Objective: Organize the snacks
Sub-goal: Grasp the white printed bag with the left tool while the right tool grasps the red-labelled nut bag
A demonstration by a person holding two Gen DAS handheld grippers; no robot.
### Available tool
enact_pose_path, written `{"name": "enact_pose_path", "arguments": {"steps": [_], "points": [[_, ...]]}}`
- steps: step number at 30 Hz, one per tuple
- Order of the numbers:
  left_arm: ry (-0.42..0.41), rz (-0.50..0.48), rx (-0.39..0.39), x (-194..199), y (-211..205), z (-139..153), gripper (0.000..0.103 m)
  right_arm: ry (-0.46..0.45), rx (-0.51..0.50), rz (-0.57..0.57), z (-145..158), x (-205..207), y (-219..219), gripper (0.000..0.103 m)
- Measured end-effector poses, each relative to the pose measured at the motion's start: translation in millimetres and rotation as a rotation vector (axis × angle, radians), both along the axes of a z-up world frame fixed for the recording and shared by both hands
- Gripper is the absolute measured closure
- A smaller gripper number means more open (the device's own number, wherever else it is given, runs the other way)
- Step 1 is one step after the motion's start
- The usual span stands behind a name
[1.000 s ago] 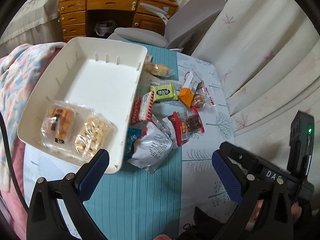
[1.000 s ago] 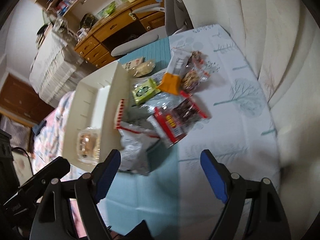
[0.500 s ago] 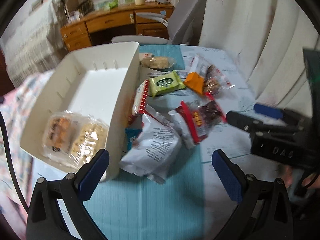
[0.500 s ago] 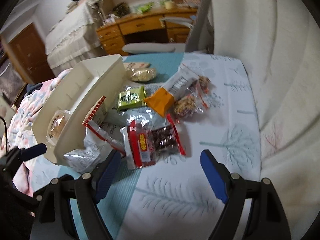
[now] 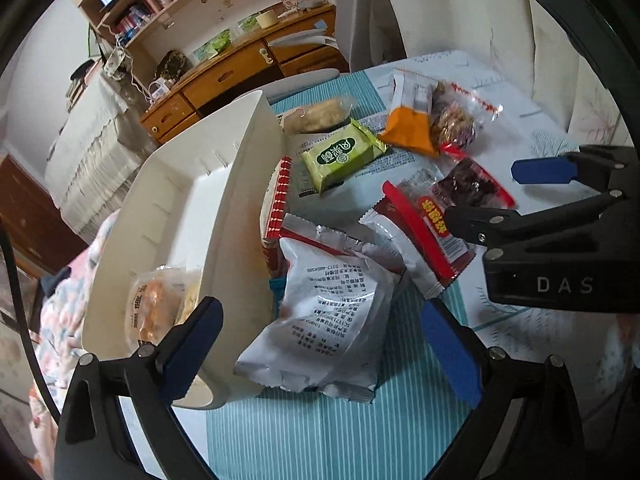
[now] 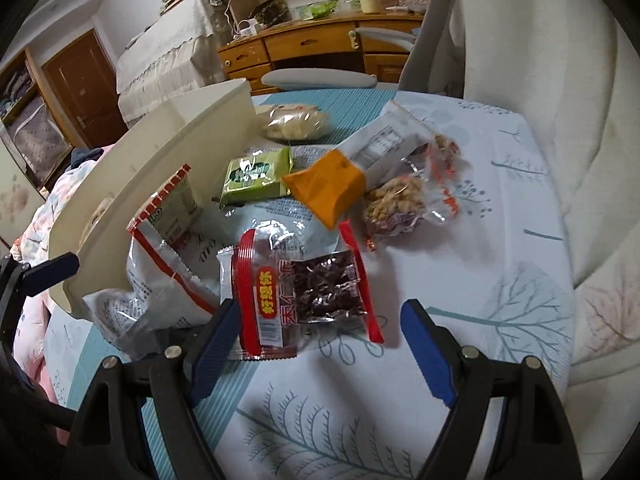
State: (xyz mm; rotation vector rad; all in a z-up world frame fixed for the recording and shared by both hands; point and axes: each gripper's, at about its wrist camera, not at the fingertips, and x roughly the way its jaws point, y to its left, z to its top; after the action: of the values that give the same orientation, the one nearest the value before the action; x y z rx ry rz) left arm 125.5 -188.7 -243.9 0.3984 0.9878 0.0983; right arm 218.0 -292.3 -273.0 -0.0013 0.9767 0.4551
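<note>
Snacks in a loose pile on the surface [image 6: 500,208], which has a cloth with tree prints and a teal striped part. White bin [image 5: 236,216] stands at the left of the pile, touching it; inside its near end lie two clear packs of baked pieces [image 5: 160,308].

Left gripper [image 5: 320,344] hangs over the near end of the pile, jaws wide apart, nothing between the pads. One blue pad is in front of the bin's near wall, the other just beside the silver bag [image 5: 328,320]. That silver bag, with printed text on its back, lies against the bin's outer wall.

Right gripper [image 6: 320,344] also has jaws wide apart, empty. It hovers low above the red-edged pack of dark dried fruit [image 6: 308,292], which sits between the two pads in the right wrist view; contact cannot be told. In the left wrist view the right gripper [image 5: 516,192] comes in from the right side, its black frame over that same pack [image 5: 436,216].

Farther back in the pile: green wrapped snack [image 6: 256,178], orange and white packet [image 6: 352,172] lying tilted over a clear pack of nuts [image 6: 400,204], and a clear pack of pale cookies [image 6: 296,122] near the far edge. A red-and-white striped packet [image 5: 276,196] stands on edge against the bin wall.

Behind the surface: grey chair [image 6: 320,78], wooden desk with drawers [image 6: 320,46], white curtain [image 6: 540,60] on the right. Floral blanket [image 5: 68,300] at the left below the bin.
</note>
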Motion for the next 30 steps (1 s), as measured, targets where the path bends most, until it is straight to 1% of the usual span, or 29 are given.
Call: {"name": "enact_pose_path", "arguments": {"steps": [3, 5, 8, 9, 10, 11, 13, 14, 16, 20, 24, 27, 30], "points": [[0.016, -0.002, 0.030, 3.8, -1.6, -7.0, 0.006, 0.004, -0.019, 0.001, -4.9, 4.7, 3.3, 0.021], [0.025, -0.004, 0.047, 6.3, -2.9, -11.3, 0.006, 0.005, -0.016, 0.000, -5.8, 7.8, 2.9, 0.023], [0.034, -0.005, 0.087, 10.4, -3.5, -18.4, 0.009, 0.020, -0.013, -0.005, -10.6, 13.5, 1.5, 0.032], [0.037, -0.004, 0.100, 12.0, -3.2, -20.4, 0.015, 0.027, -0.010, -0.005, -11.5, 15.4, 0.8, 0.037], [0.044, -0.002, 0.107, 14.1, -2.0, -22.5, 0.017, 0.033, -0.007, -0.004, -12.5, 16.5, -0.4, 0.042], [0.050, -0.002, 0.106, 15.0, -1.6, -23.7, 0.017, 0.037, 0.002, -0.001, -13.0, 16.8, -1.4, 0.044], [0.068, -0.001, 0.113, 17.3, 0.5, -27.4, 0.024, 0.029, 0.002, 0.006, -13.0, 16.2, -1.7, 0.052], [0.075, -0.003, 0.112, 17.4, 1.2, -28.7, 0.026, 0.023, -0.004, 0.010, -12.8, 15.3, -1.1, 0.054], [0.093, -0.010, 0.104, 19.4, 1.6, -31.5, 0.034, 0.024, 0.001, 0.015, -12.1, 13.1, -1.6, 0.059], [0.106, -0.018, 0.114, 22.3, 1.2, -33.0, 0.036, 0.048, 0.020, 0.017, -12.7, 11.7, -4.4, 0.060], [0.112, -0.027, 0.101, 24.5, 2.4, -30.0, 0.043, 0.081, 0.030, 0.009, -11.1, 11.3, -6.7, 0.060], [0.130, -0.033, 0.070, 26.7, 6.3, -27.0, 0.046, 0.096, 0.031, 0.002, -8.1, 7.6, -8.2, 0.060], [0.164, -0.034, 0.035, 23.6, 10.4, -22.9, 0.046, 0.111, 0.027, -0.015, -5.4, 2.2, -9.5, 0.060]]}}
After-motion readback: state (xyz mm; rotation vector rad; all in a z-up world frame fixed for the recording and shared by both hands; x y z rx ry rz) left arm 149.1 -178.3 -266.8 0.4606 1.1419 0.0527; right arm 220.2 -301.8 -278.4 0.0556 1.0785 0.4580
